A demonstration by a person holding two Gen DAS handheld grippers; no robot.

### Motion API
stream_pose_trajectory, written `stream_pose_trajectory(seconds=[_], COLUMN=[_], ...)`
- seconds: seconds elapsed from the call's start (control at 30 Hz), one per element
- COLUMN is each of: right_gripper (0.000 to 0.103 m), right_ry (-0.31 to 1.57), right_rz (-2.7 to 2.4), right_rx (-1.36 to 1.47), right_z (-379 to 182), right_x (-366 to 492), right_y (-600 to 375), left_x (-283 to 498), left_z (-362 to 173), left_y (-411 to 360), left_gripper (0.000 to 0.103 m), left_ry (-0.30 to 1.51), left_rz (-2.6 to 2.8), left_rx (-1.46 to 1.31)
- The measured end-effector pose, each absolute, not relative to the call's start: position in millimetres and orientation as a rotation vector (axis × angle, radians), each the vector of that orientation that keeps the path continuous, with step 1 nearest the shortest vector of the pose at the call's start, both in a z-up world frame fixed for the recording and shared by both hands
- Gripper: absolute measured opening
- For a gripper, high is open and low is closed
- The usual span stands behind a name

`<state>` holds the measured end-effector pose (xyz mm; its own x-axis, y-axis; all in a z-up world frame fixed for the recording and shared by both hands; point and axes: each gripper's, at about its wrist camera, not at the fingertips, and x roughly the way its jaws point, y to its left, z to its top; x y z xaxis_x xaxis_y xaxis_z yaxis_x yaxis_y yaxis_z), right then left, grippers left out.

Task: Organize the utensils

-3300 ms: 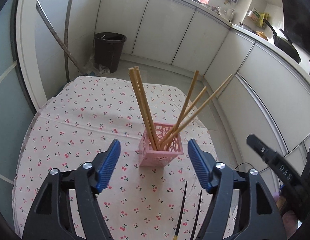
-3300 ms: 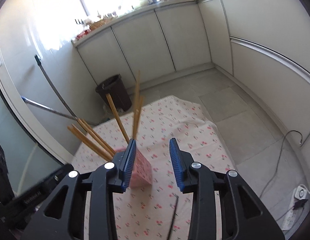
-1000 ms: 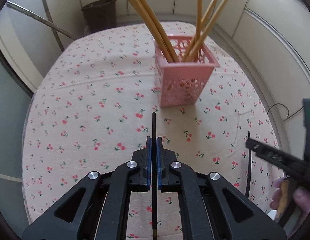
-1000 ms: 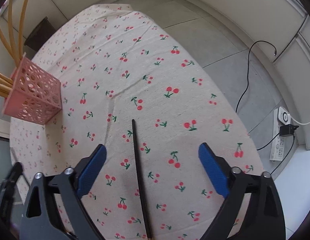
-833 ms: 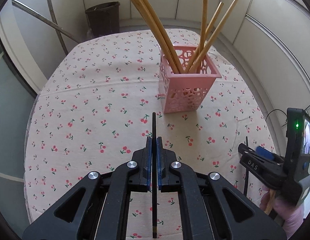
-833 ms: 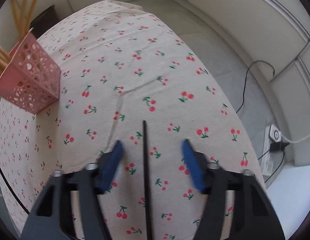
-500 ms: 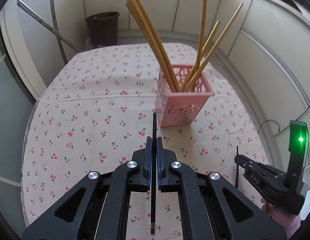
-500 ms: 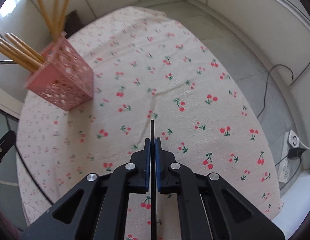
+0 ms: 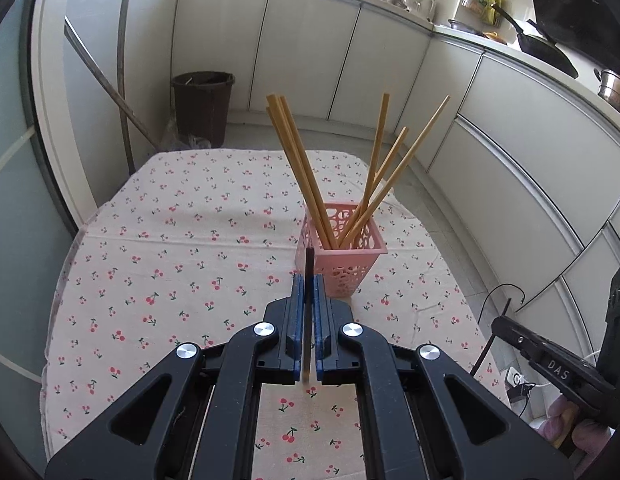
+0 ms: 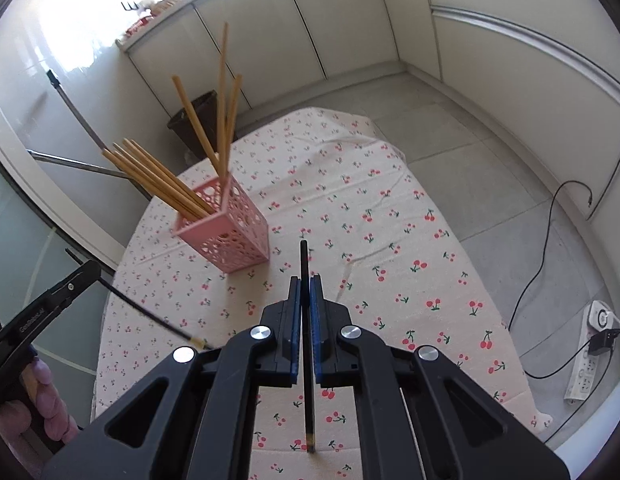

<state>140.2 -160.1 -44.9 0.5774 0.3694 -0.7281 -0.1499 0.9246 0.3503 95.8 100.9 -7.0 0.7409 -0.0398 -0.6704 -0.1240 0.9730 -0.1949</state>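
- Now your left gripper [image 9: 306, 292] is pinching a black chopstick [image 9: 308, 280] between its blue pads [image 9: 297, 312]; the stick's tip pokes out ahead of them and its back end hangs behind, above the cloth.
- In the left wrist view that tip overlaps the near rim of the pink holder [image 9: 342, 256]; you can't tell from here whether it touches.
- Your right gripper [image 10: 305, 300] is likewise clamped on a second black chopstick [image 10: 304, 264], which runs straight between the pads and shows a yellowish band at its back end.
- The right stick's tip points at the cherry-print tablecloth [image 10: 390, 216], to the right of the holder and apart from it.
- The holder stands upright on the cloth, with wooden chopsticks [image 9: 305, 168] leaning out of it in two bunches.
- In the right wrist view, your left hand [image 10: 41, 404] shows at the lower left edge, and the left stick slants across the cloth from it.
- Behind the table stand white cabinets [image 9: 310, 48] and a dark bin [image 9: 203, 104]; a power strip [image 10: 590, 364] lies on the floor to the right.
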Motion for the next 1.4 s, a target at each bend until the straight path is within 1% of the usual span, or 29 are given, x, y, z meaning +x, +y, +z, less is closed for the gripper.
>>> stream_pose_trajectory(seconds=[0.13, 0.4, 0.57, 0.7, 0.83, 0.93, 1.0, 1.17, 1.2, 1.23, 1.27, 1.3, 1.33, 1.4], right_gripper=[0.005, 0.005, 0.005, 0.005, 0.005, 0.005, 0.005, 0.005, 0.005, 0.005, 0.005, 0.005, 0.005, 0.005], right_ry=[0.847, 0.721, 0.630, 0.571, 0.537, 0.538, 0.549, 0.568, 0.570, 0.573, 0.574, 0.573, 0.570, 0.570], right_rz=[0.338, 0.361, 0.400, 0.425, 0.432, 0.441, 0.444, 0.441, 0.441, 0.442, 0.447, 0.451, 0.456, 0.457], right_rx=[0.284, 0.372, 0.418, 0.434, 0.432, 0.434, 0.442, 0.443, 0.449, 0.457, 0.469, 0.474, 0.477, 0.481], right_z=[-18.8, 43.9, 88.5, 114.0, 126.5, 126.7, 123.5, 114.4, 113.7, 113.8, 114.1, 114.3, 115.0, 114.7], right_x=[131.3, 143.1, 157.3, 166.9, 183.8, 196.2, 204.7, 212.7, 212.9, 213.4, 213.4, 213.1, 211.9, 210.7], right_y=[-163.7, -181.1, -187.8, -187.9, -180.1, -171.8, -168.8, -162.4, -163.3, -164.5, -166.4, -167.0, -168.2, -168.7], left_x=[90.1, 93.7, 97.6, 108.9, 130.6, 150.6, 158.9, 149.6, 147.4, 147.0, 146.3, 145.8, 146.2, 155.4], left_z=[6.8, 41.5, 81.2, 110.5, 122.2, 119.3, 116.7, 121.4, 119.3, 110.0, 96.9, 70.8, 51.1, -10.4], left_y=[102.4, 103.4, 106.2, 105.0, 100.0, 96.6, 96.6, 115.4, 125.7, 139.0, 149.4, 166.7, 175.1, 183.0], left_gripper=[0.004, 0.004, 0.004, 0.004, 0.004, 0.004, 0.004, 0.006, 0.010, 0.031, 0.057, 0.067, 0.071, 0.071], left_ry=[0.710, 0.671, 0.587, 0.518, 0.469, 0.434, 0.448, 0.442, 0.471, 0.540, 0.606, 0.696, 0.753, 0.957], left_rz=[0.050, 0.058, 0.038, 0.018, 0.038, 0.068, 0.074, 0.079, 0.090, 0.094, 0.100, 0.146, 0.193, 0.280], left_rx=[-0.227, -0.213, -0.252, -0.298, -0.288, -0.281, -0.276, -0.309, -0.341, -0.392, -0.444, -0.528, -0.561, -0.503])
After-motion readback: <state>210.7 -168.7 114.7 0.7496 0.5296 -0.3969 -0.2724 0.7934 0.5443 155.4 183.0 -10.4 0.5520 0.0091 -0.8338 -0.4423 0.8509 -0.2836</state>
